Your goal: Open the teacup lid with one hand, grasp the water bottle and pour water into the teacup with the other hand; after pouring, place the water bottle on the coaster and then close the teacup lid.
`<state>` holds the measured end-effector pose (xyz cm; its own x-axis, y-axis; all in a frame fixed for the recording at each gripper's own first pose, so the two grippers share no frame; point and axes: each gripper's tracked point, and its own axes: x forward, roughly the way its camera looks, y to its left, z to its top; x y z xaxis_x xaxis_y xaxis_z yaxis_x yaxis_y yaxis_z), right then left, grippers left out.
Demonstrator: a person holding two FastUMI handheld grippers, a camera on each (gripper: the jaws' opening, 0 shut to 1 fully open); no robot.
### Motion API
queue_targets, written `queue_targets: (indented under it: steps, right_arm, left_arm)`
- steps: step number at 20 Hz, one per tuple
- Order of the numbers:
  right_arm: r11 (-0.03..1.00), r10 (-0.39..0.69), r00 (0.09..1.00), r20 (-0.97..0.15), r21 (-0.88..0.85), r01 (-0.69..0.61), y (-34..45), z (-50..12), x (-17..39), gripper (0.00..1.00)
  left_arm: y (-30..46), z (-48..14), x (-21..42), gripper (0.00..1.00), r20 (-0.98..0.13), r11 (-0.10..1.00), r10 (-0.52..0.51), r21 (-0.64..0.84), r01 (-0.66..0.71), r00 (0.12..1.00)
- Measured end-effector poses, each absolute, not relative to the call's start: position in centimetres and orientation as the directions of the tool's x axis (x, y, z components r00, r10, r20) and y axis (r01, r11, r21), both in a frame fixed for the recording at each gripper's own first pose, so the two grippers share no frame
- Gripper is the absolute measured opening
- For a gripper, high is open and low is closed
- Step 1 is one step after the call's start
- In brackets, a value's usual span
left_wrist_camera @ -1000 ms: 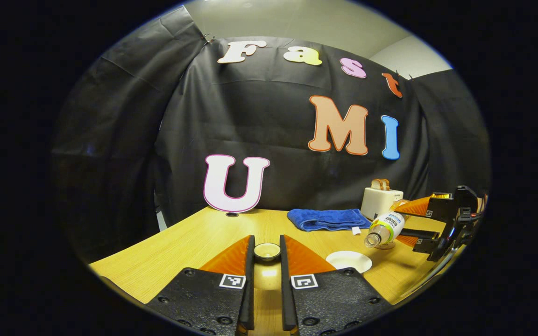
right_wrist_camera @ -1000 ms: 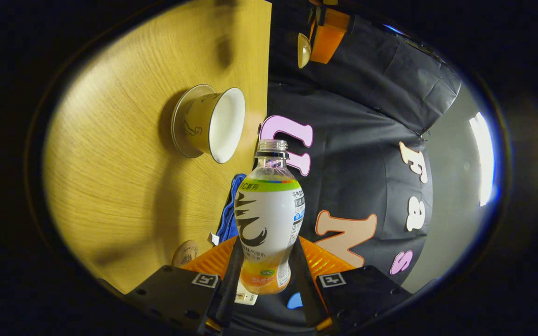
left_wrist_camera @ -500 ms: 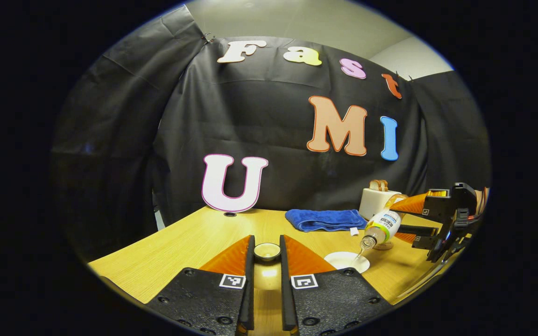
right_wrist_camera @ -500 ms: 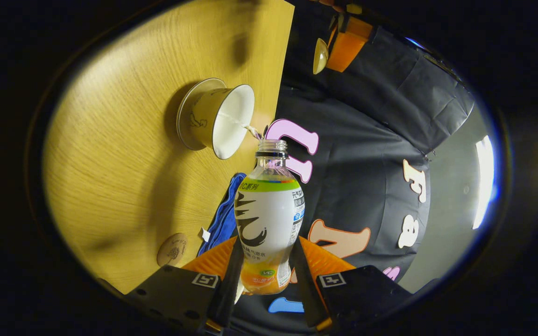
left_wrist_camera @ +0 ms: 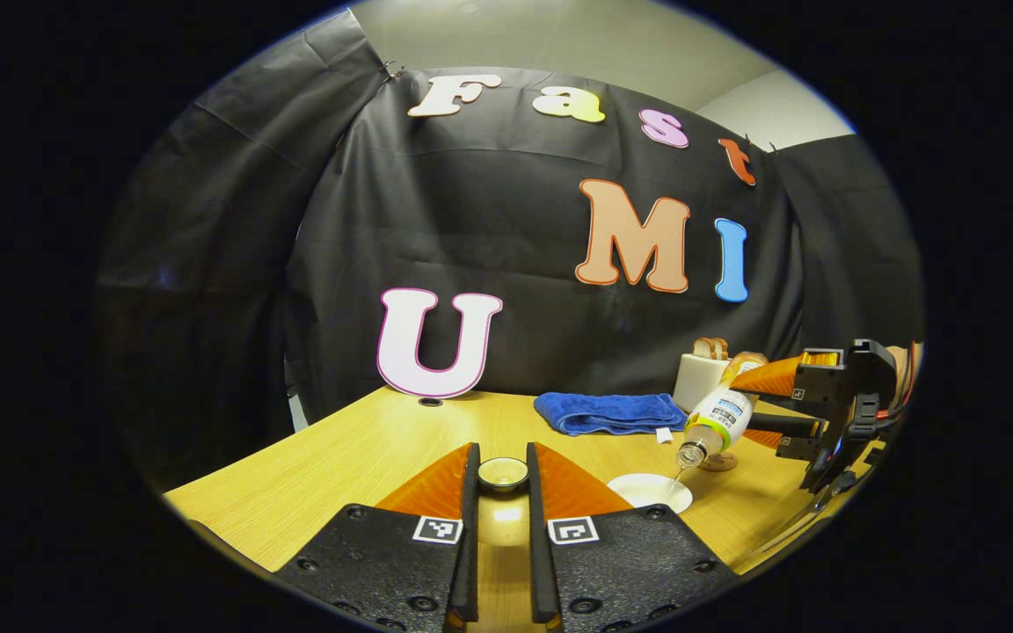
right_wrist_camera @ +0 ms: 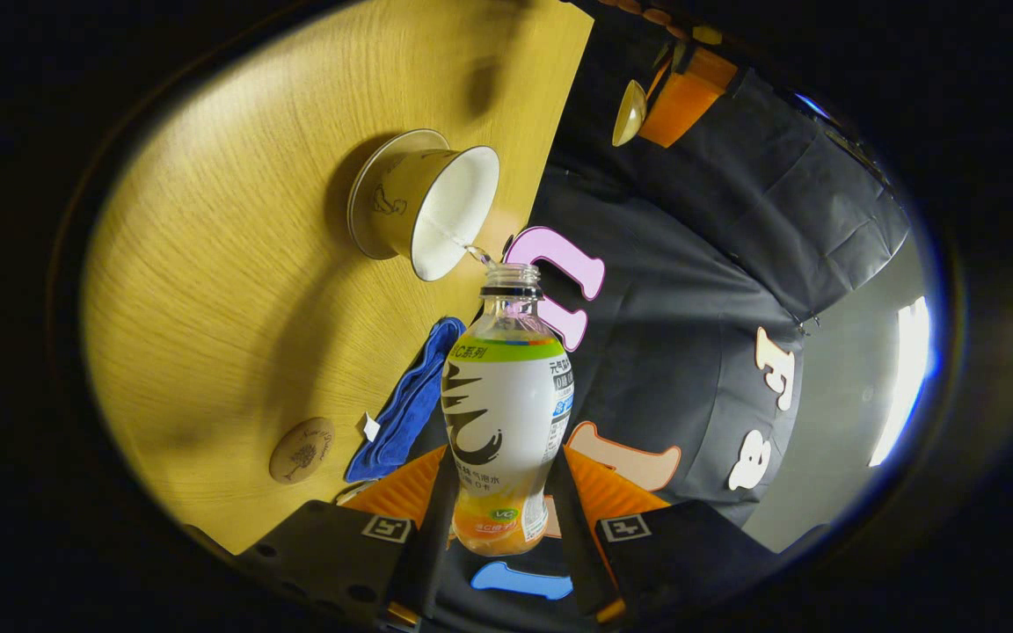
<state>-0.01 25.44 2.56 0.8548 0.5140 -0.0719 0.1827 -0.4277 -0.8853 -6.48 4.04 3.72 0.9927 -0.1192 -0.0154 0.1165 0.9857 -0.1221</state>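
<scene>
The table [left_wrist_camera: 357, 457] carries a blue towel [left_wrist_camera: 609, 412] at its back edge, with a toaster [left_wrist_camera: 698, 380] just beside the towel. In front of the towel stands the open teacup [right_wrist_camera: 426, 213]. The round coaster [right_wrist_camera: 302, 450] lies bare near the towel's other end, well apart from the teacup.

The right gripper [right_wrist_camera: 493, 519] has both fingers pressed on the lower body of the bottle [right_wrist_camera: 505, 413], which is uncapped and tipped mouth-down beside the teacup's rim; a thin stream of water runs from the mouth into the teacup.

The left gripper [left_wrist_camera: 503, 492] is held above the table, its fingers closed to a narrow gap and gripping the small lid [left_wrist_camera: 503, 473] between their tips.
</scene>
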Motion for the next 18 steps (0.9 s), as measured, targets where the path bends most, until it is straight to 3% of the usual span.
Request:
queue_targets:
  steps: [10,18]
  right_arm:
    - [-0.457,0.526,0.844,-0.103,-0.871,0.178,26.3,1.9,-0.3,0.63]
    - [-0.283,0.485,0.864,-0.138,-0.959,0.005,25.2,-0.1,-0.5,0.62]
  left_arm:
    - [3.7,3.9,-6.5,0.20,-0.013,0.985,-0.126,-0.119,0.124,0.992]
    - [3.9,4.6,-6.7,0.22,-0.001,0.988,-0.116,-0.100,0.116,0.993]
